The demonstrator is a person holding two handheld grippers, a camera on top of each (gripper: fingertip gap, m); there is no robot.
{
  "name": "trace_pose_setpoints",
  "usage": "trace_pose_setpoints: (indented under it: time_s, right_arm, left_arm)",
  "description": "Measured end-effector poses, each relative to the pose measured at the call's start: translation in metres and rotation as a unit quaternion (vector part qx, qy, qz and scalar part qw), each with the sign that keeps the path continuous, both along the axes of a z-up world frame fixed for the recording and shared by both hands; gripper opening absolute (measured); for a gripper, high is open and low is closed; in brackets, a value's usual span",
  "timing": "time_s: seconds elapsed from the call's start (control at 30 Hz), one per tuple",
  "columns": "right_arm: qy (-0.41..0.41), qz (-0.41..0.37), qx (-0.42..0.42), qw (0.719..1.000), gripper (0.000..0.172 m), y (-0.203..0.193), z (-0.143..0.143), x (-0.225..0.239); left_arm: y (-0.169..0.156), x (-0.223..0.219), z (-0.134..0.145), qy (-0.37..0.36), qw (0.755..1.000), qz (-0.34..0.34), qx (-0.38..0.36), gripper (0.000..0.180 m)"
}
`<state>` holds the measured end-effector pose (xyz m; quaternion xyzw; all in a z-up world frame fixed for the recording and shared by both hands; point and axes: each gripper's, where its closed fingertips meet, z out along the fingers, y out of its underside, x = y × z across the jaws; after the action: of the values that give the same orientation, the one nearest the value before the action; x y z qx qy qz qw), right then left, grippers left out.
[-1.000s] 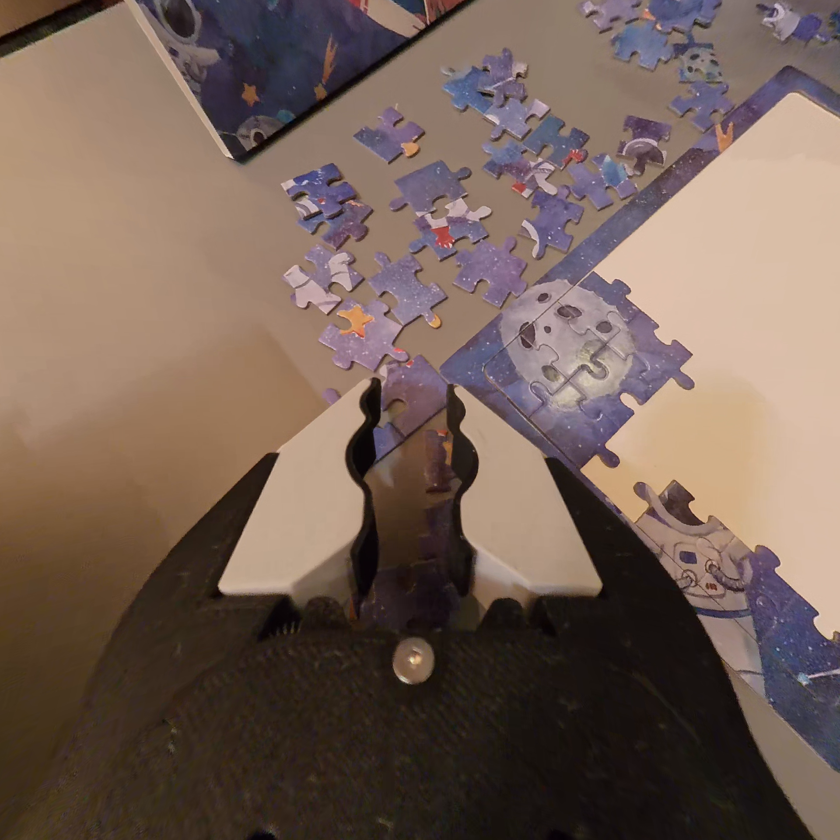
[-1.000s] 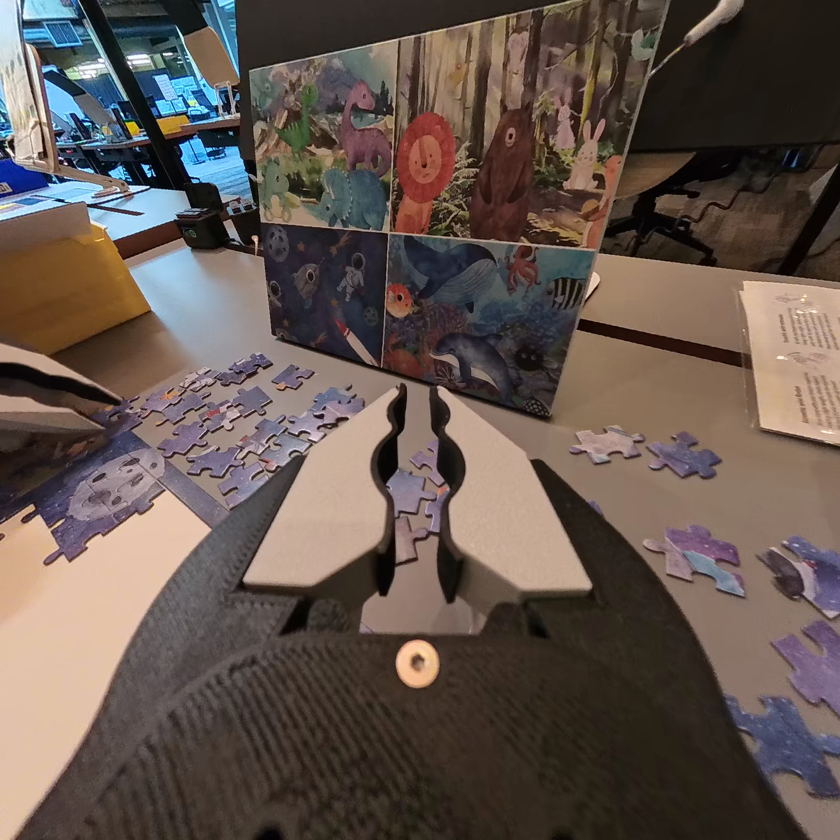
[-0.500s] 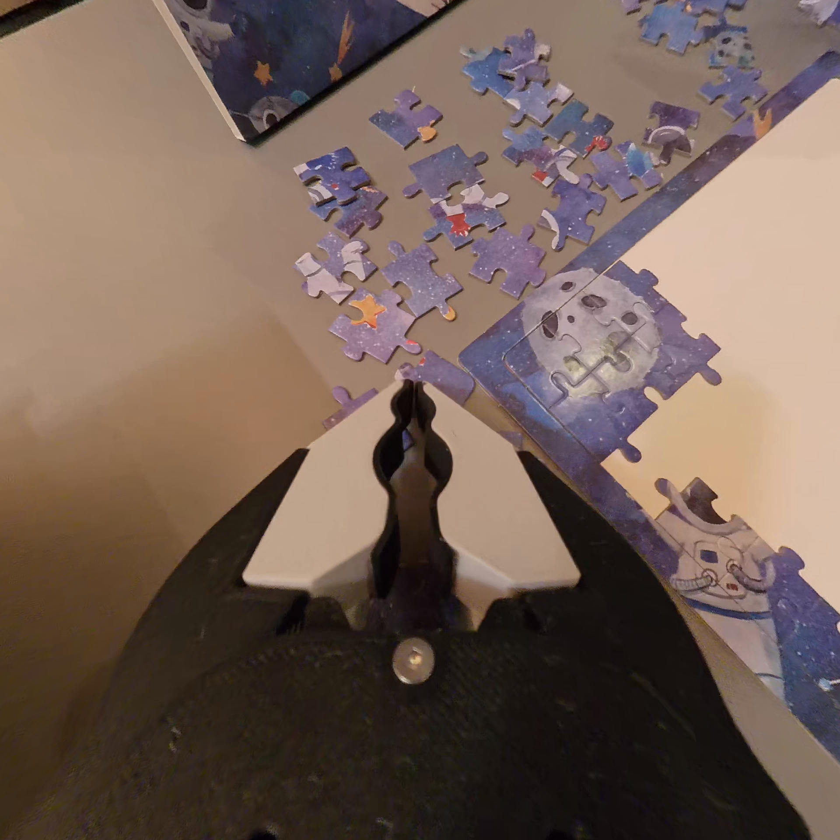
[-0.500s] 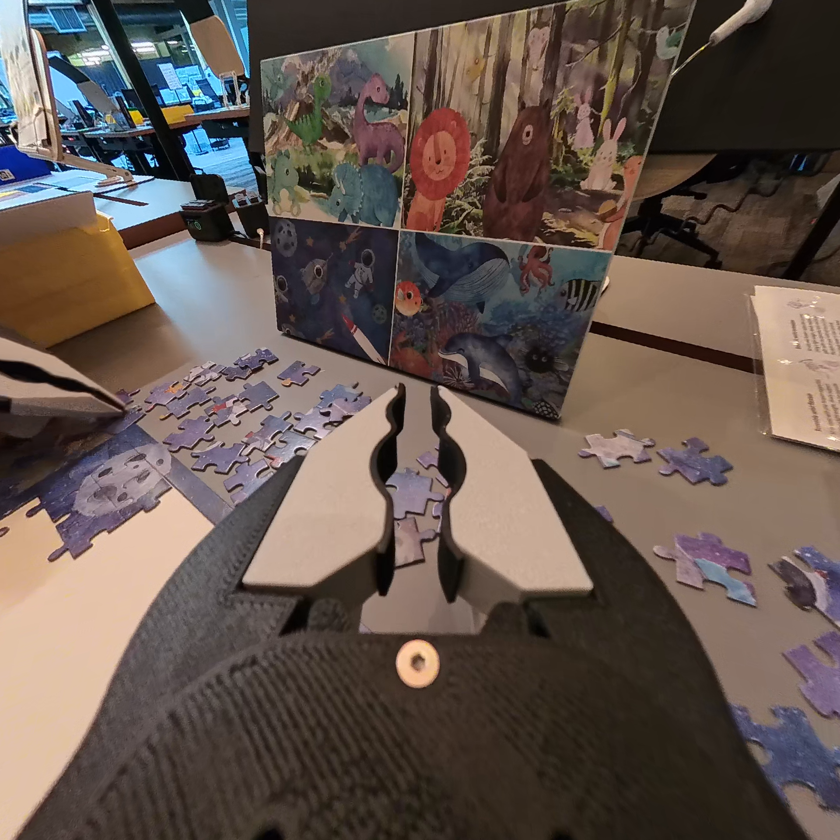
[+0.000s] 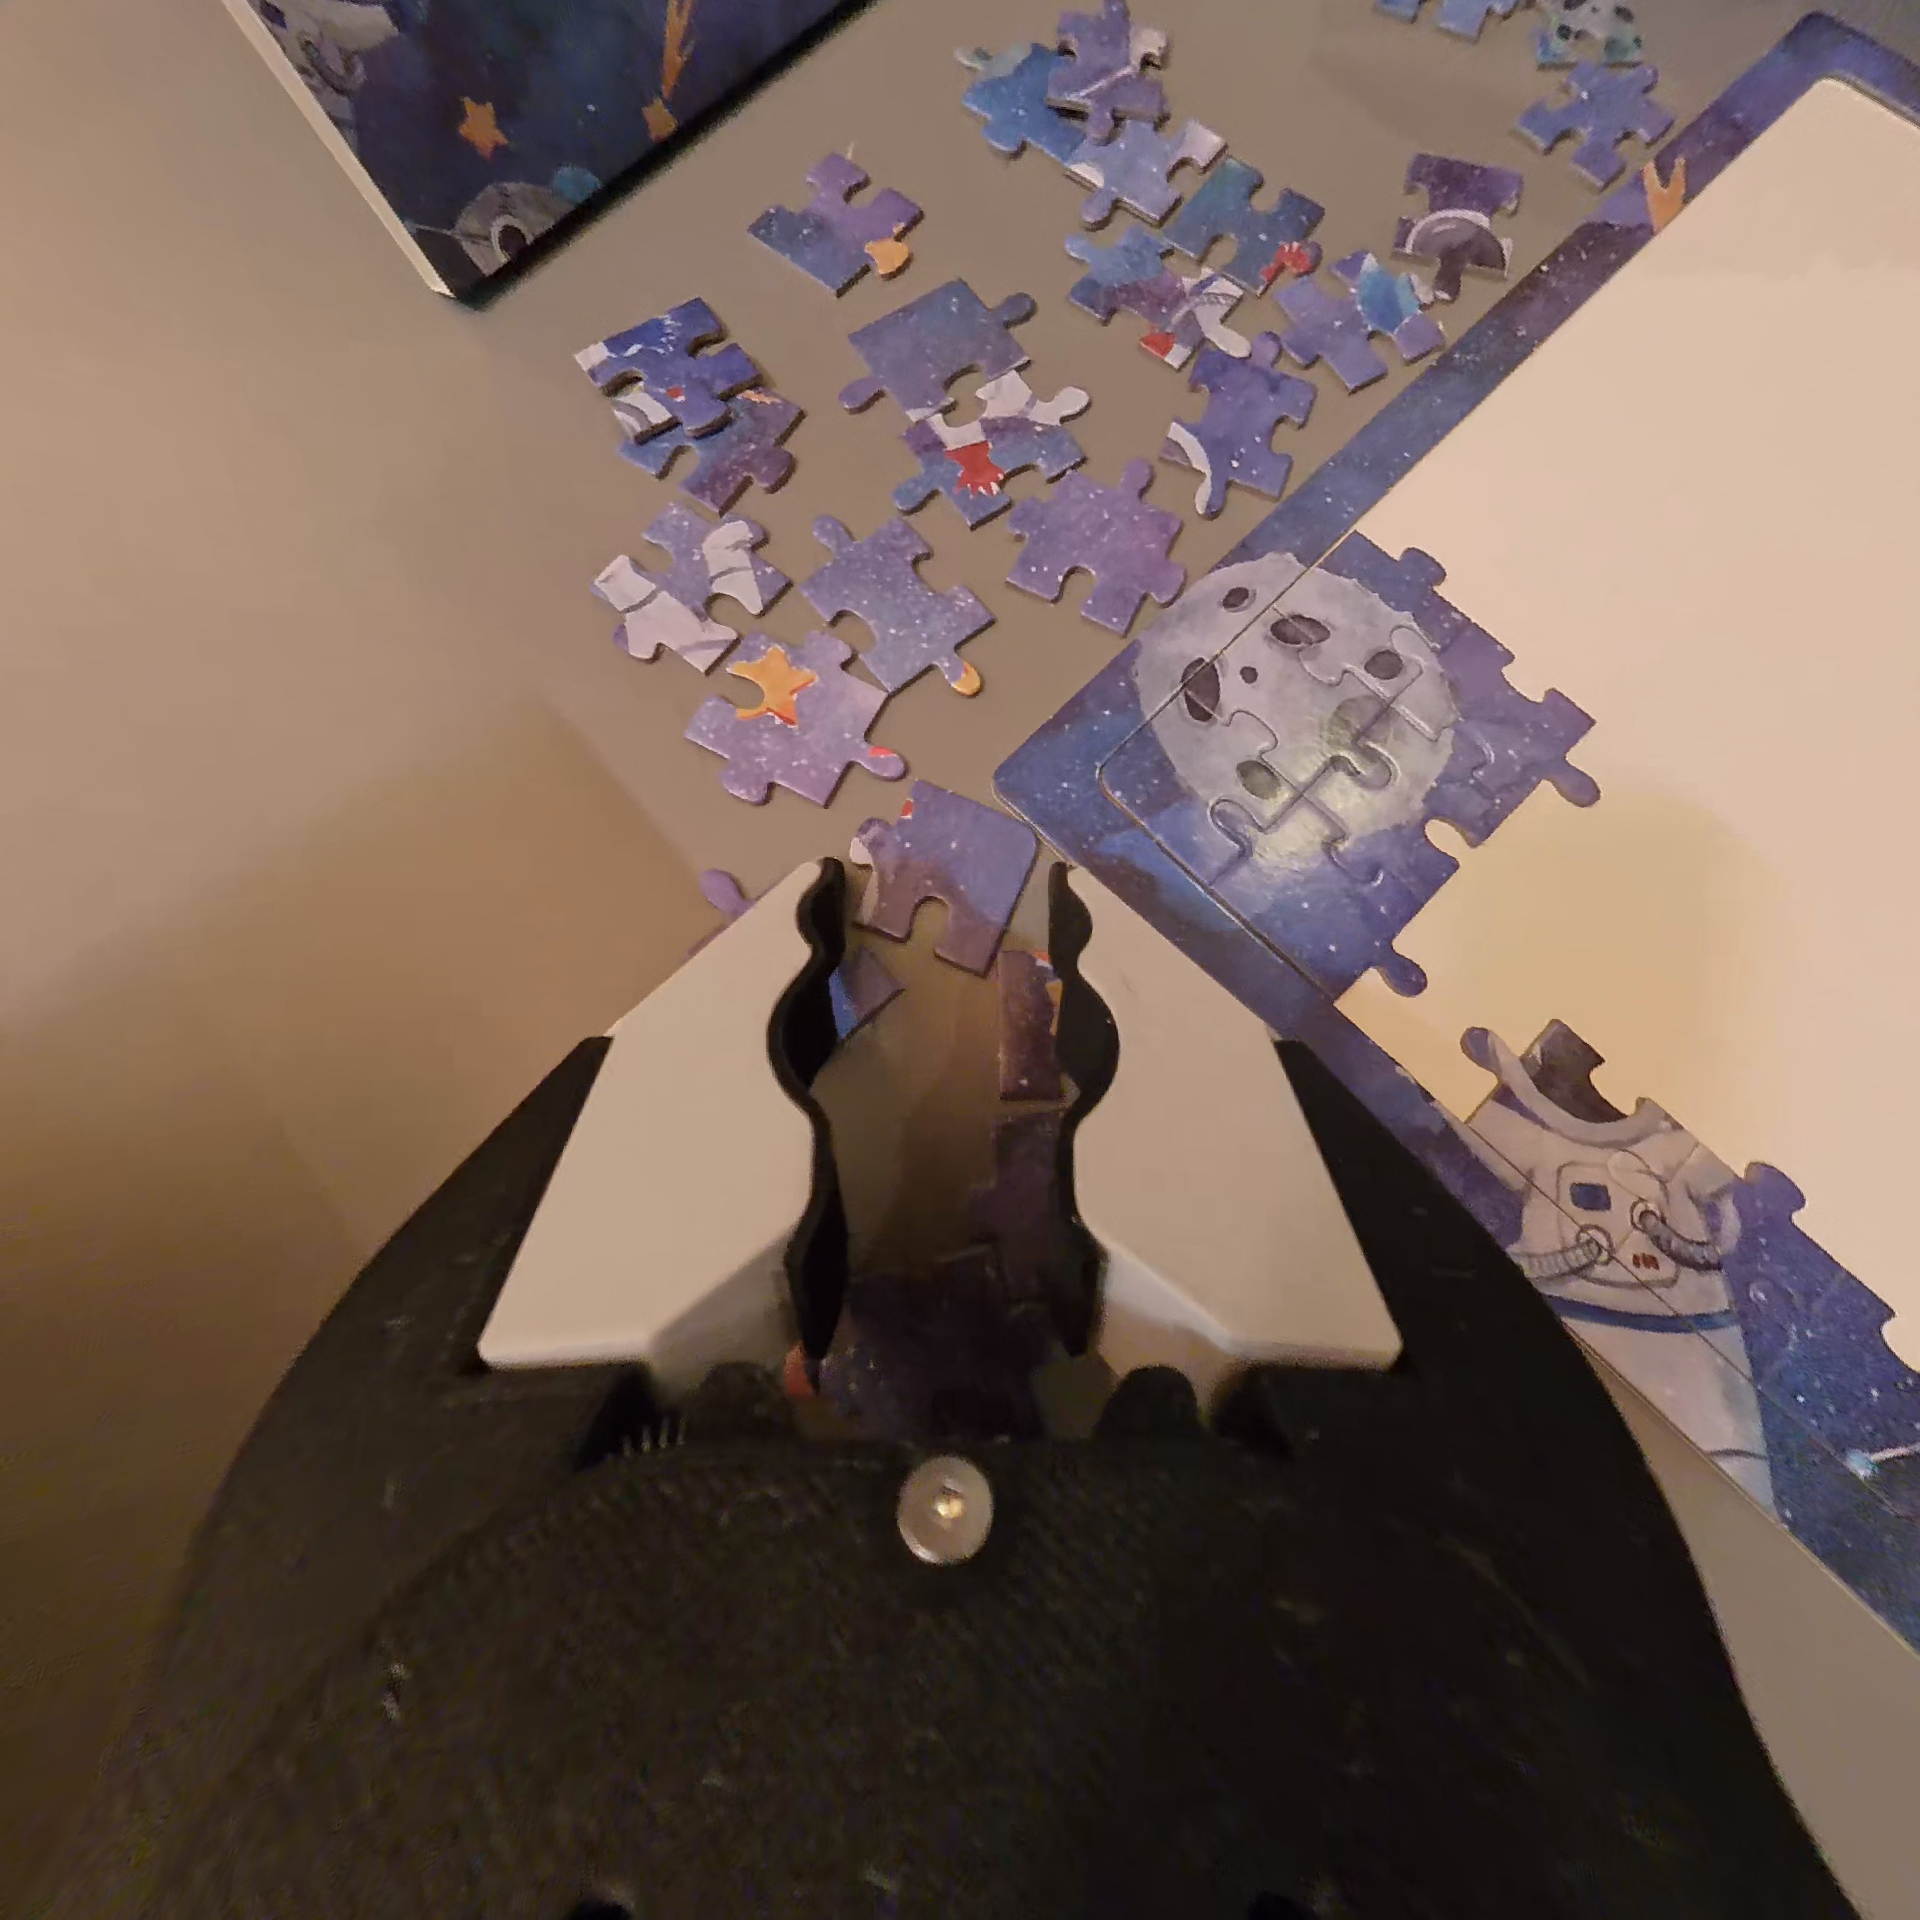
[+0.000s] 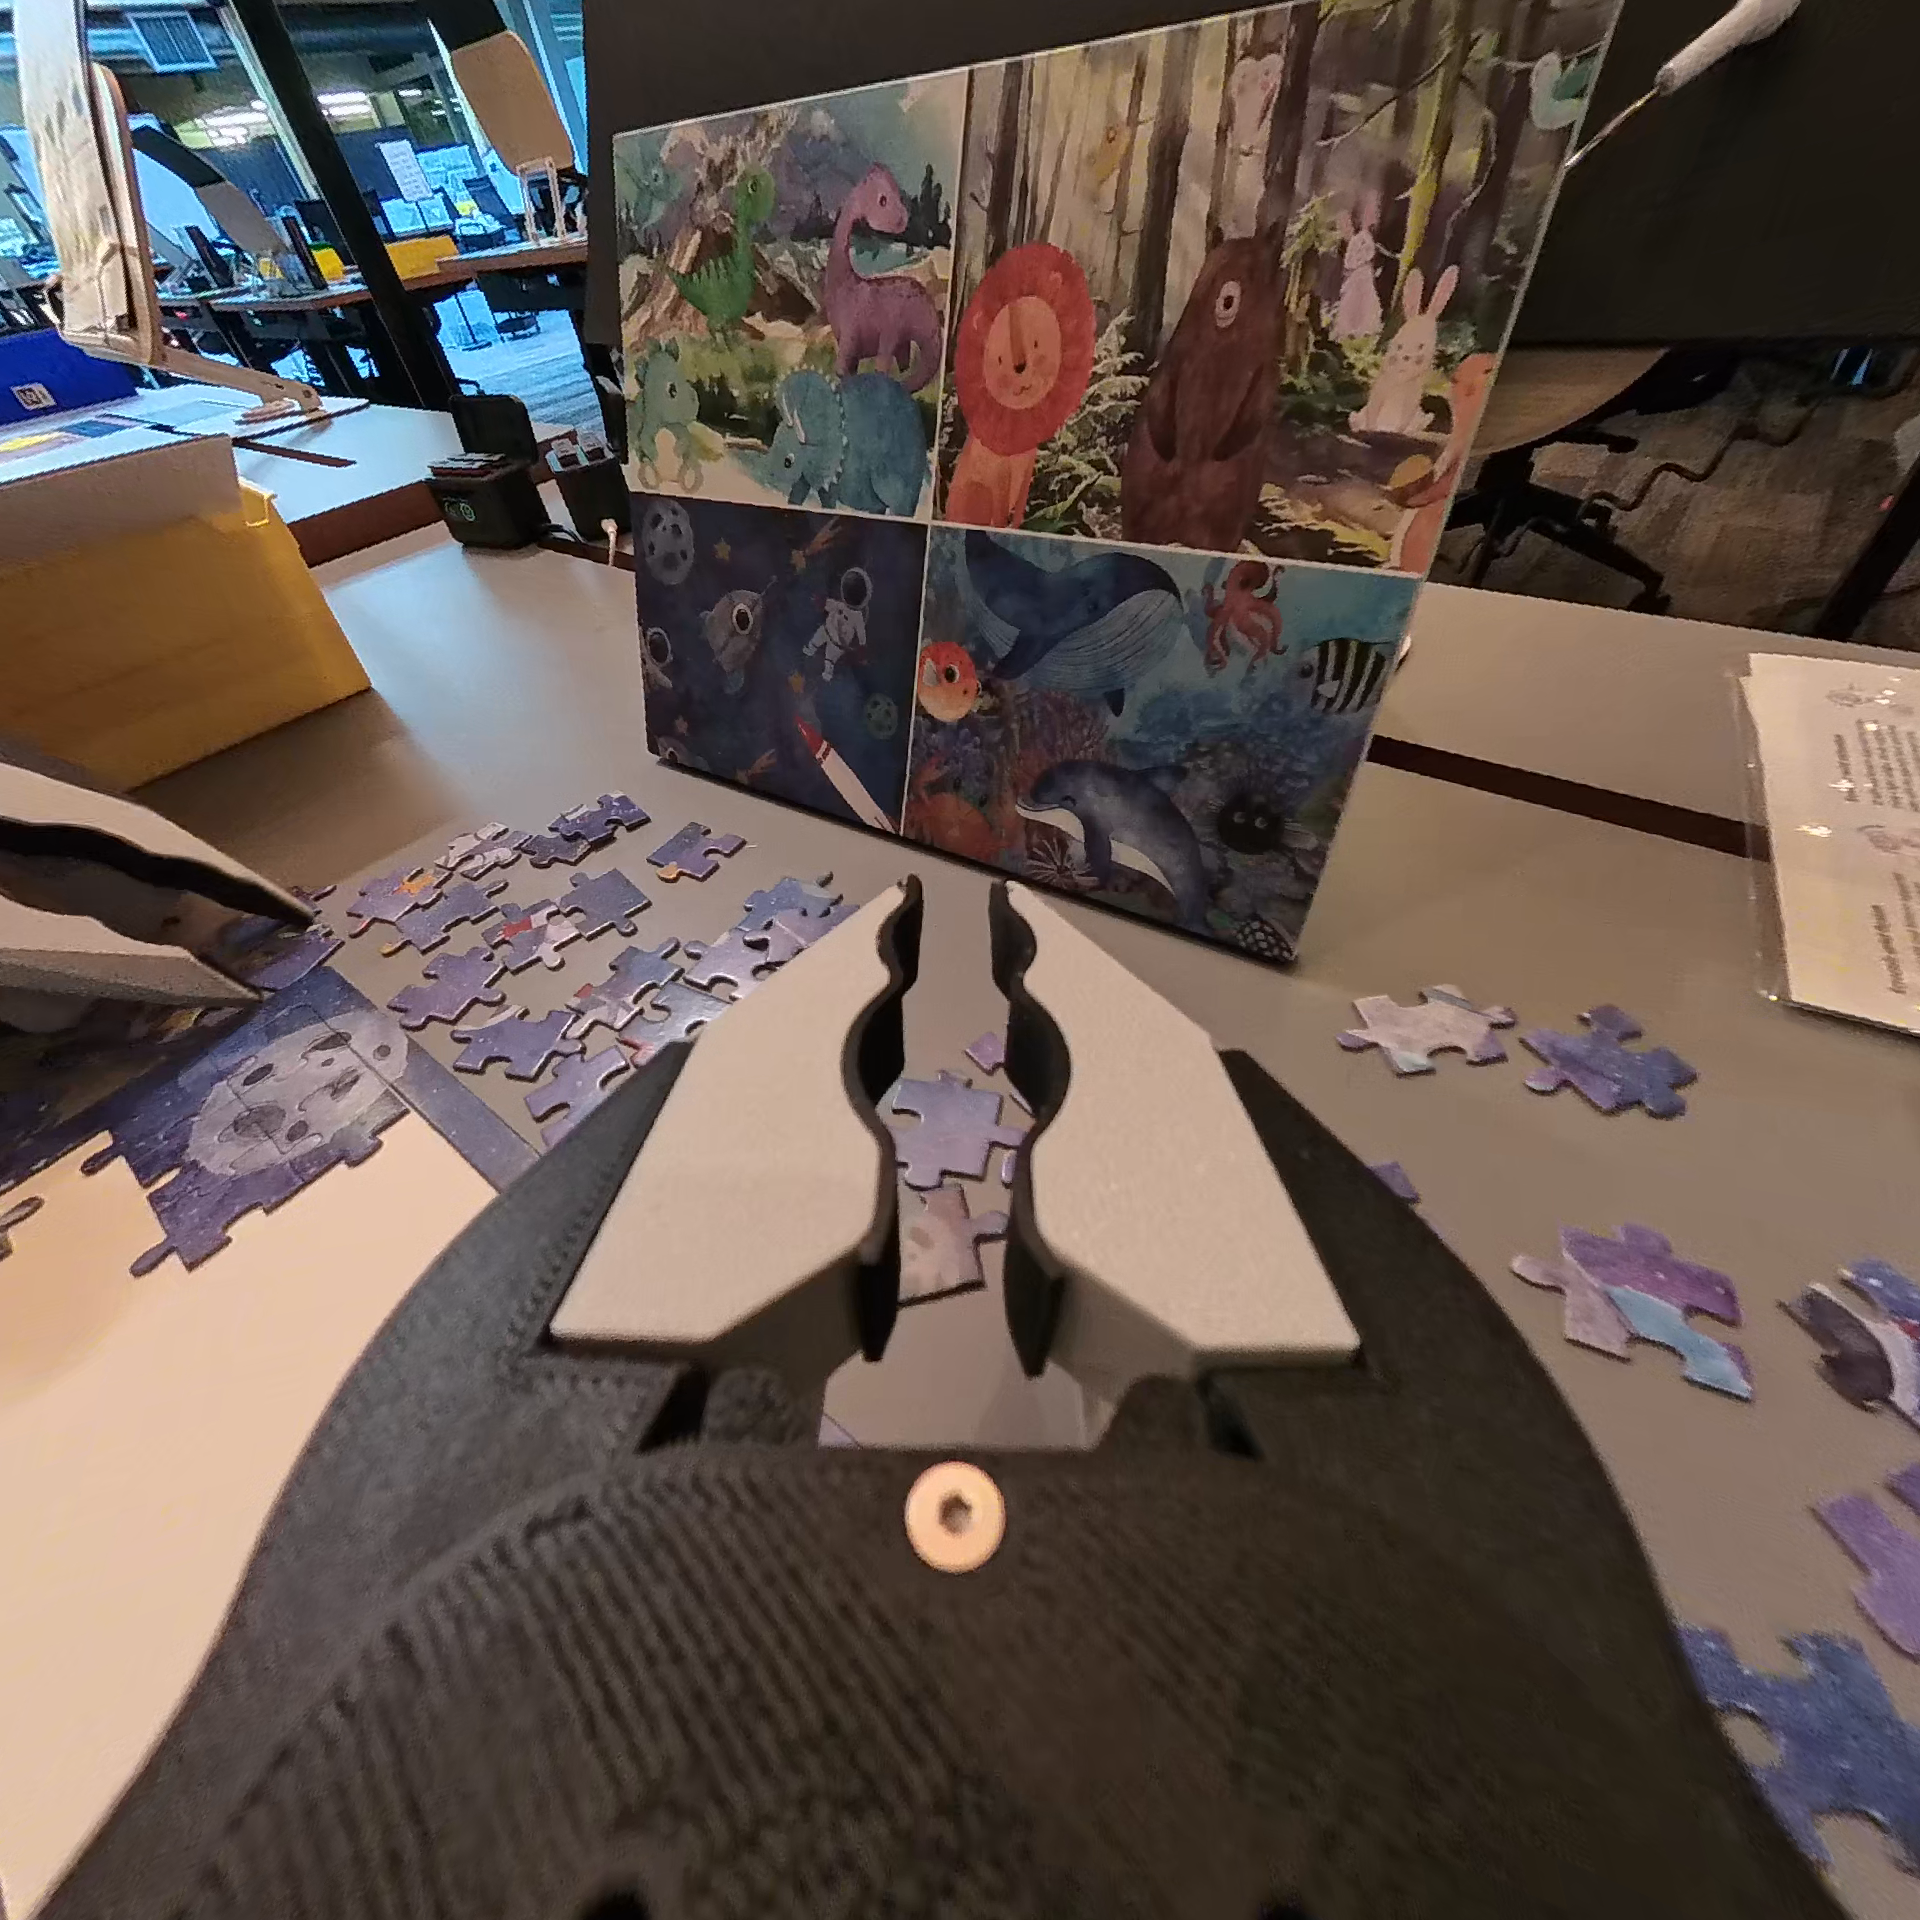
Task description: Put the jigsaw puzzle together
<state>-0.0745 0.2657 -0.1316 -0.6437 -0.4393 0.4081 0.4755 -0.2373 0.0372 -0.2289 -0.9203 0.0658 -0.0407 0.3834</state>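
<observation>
1. Hovering low over a grey tabletop [image 5: 260,520], the left gripper [image 5: 940,883] had its two grey fingers with wavy black pads spread apart, released, pressing on nothing
2. A flat purple starry jigsaw piece [image 5: 956,862] lay on the table at its fingertips, in the gap between them, with space showing beside each pad
3. Just to the right of that piece sat the corner of a cream puzzle tray with a dark blue starry border [image 5: 1662,416]; a cluster of joined pieces showing a grey cratered moon [image 5: 1309,717] filled that corner, and joined pieces showing a white astronaut [image 5: 1600,1205] lay along the tray's nearer edge
4. Loose purple and blue jigsaw pieces [image 5: 1039,416] were scattered on the table beyond the left gripper, some overlapping
5. The right gripper [image 6: 956,904] was held higher, above the table, its fingers only narrowly parted and bare; a pale purple loose piece [image 6: 951,1127] lay on the table beneath the gap
6. Ahead of it stood an upright cardboard puzzle box printed with dinosaur, forest, space and sea scenes [image 6: 1091,520]
7. More loose pieces [image 6: 1507,1049] lay to the right, near a clear-sleeved printed sheet [image 6: 1839,831]
</observation>
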Motion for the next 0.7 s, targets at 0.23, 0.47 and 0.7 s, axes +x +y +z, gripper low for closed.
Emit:
trace_pose_setpoints:
  time_s: [0.23,0.47,0.7]
  right_arm:
    - [-0.005,0.003,0.003,1.000,0.012,-0.002,-0.002,-0.002]
    - [-0.001,0.002,0.003,1.000,0.012,-0.001,0.000,-0.001]
    - [0.011,0.011,-0.001,1.000,0.012,-0.006,0.005,-0.004]
  left_arm:
    - [-0.001,0.001,0.000,-0.001,1.000,-0.004,0.000,0.030]
    - [0.001,-0.004,0.010,0.004,1.000,0.004,0.022,0.029]
    - [0.015,0.004,0.049,-0.008,0.993,0.001,0.119,0.029]
